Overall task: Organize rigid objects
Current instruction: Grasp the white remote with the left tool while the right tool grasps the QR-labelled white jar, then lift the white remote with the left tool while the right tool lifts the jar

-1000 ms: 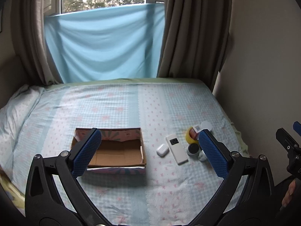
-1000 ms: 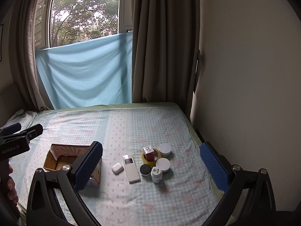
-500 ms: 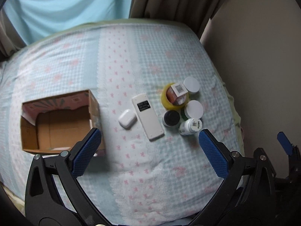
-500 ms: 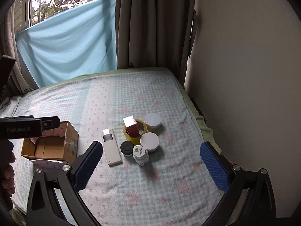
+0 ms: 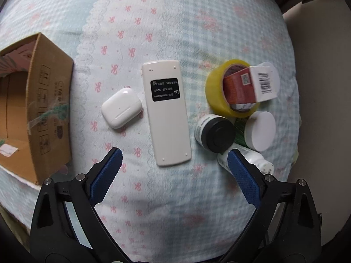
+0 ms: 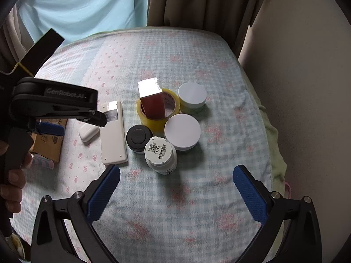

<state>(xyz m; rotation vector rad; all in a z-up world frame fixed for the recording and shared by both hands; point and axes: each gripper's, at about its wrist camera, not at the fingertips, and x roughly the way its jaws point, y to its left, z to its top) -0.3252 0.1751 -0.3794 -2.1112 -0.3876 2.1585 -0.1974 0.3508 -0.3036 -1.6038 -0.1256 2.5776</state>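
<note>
A white remote (image 5: 166,114) lies face down on the bed, with a white earbud case (image 5: 121,111) to its left. To its right are a yellow tape roll (image 5: 221,92) holding a red and white box (image 5: 250,85), a black-lidded jar (image 5: 216,133), a white-lidded jar (image 5: 260,130) and a white bottle (image 6: 161,154). An open cardboard box (image 5: 33,109) stands at the left. My left gripper (image 5: 173,171) is open, just above the near end of the remote. My right gripper (image 6: 175,188) is open and empty, in front of the bottle.
A second white-lidded jar (image 6: 192,97) stands behind the tape roll. The bed's right edge (image 6: 274,131) meets a beige wall. Curtains and a blue cloth hang behind the bed. The left gripper body (image 6: 54,105) and the hand holding it fill the left of the right wrist view.
Both grippers have moved forward and down toward the objects. The left one now looks steeply down on the remote and earbud case. Both stay open.
</note>
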